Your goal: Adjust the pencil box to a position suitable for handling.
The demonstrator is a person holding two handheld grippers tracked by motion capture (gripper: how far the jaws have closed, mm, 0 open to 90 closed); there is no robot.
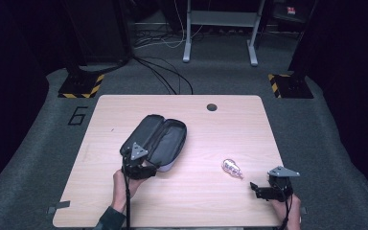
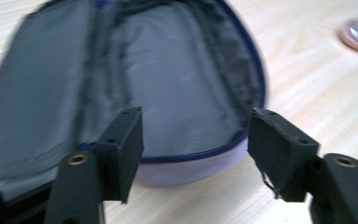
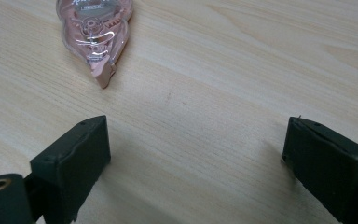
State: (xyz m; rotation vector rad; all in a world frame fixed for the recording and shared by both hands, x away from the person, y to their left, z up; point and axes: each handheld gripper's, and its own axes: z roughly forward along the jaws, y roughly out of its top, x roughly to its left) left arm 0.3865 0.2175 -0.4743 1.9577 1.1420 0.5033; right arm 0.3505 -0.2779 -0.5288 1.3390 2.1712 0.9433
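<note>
Looks like a lab or recording studio: dark curtained surround, grey carpet, a light wooden table (image 1: 230, 124) alone in the middle, hazard-striped stand bases (image 1: 81, 86) at both far corners, loose cables (image 1: 165, 72) across the floor, a floor marking "6" (image 1: 78, 115), a metal frame (image 1: 220, 28) behind.

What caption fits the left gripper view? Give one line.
Open left gripper at the near end of an unzipped case on the table.
</note>
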